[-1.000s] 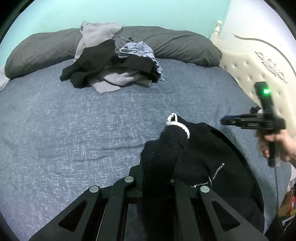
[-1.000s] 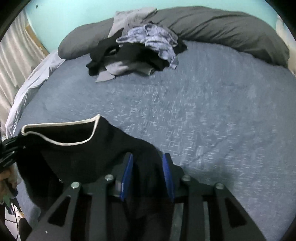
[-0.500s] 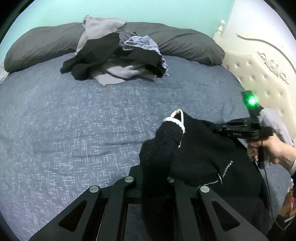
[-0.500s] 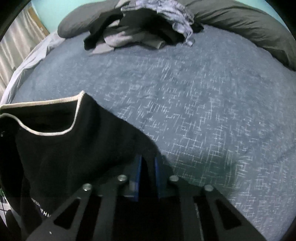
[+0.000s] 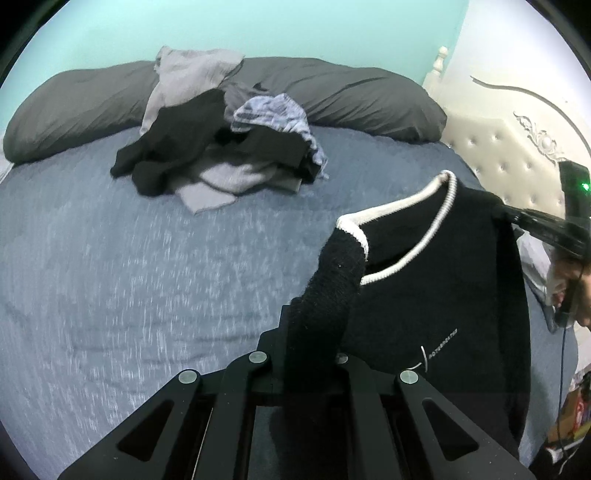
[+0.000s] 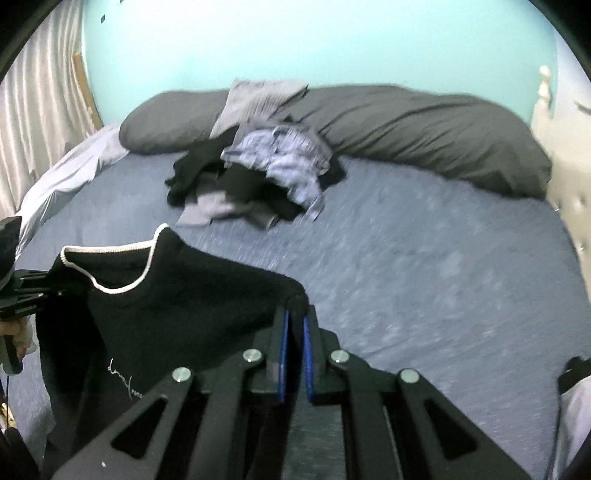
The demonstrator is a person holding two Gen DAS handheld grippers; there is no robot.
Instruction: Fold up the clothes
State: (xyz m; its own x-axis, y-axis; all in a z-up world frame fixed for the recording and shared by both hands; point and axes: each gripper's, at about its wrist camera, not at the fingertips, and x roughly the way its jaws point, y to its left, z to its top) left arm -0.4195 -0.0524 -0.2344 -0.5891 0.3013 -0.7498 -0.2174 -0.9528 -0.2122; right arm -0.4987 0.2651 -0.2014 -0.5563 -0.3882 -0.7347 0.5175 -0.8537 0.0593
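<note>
The sweater (image 5: 436,295), black knit with a white-trimmed neckline, hangs in the air above the bed (image 5: 129,277), stretched between the two grippers by its shoulders. The left gripper (image 5: 314,332) is clenched on one shoulder: a thick roll of black knit runs up from between its fingers toward the collar, hiding the fingertips, and the body of the garment drops away to the right, showing a small line of white lettering low on the chest. In the right wrist view the right gripper (image 6: 295,314) is clamped on the other shoulder of the sweater (image 6: 177,306), its blue pads (image 6: 283,343) closed to a narrow gap with the black cloth pinched at their tips. From there the fabric slopes down and left to the neckline, and the rest hangs below, the front facing the camera. The left gripper (image 6: 26,295) shows at the left edge of that view, gripping the far shoulder, with a hand (image 6: 14,332) on its handle. The right gripper (image 5: 532,221) appears in the left view at the right edge, a green light glowing on its body. Well apart from the sweater, a heap of clothes (image 5: 221,147) lies at the far side of the bed, black, grey and blue-checked pieces tangled together, leaning against long grey pillows (image 5: 351,96) under a turquoise wall (image 5: 295,29). A cream tufted headboard (image 5: 517,155) stands to the right.
</note>
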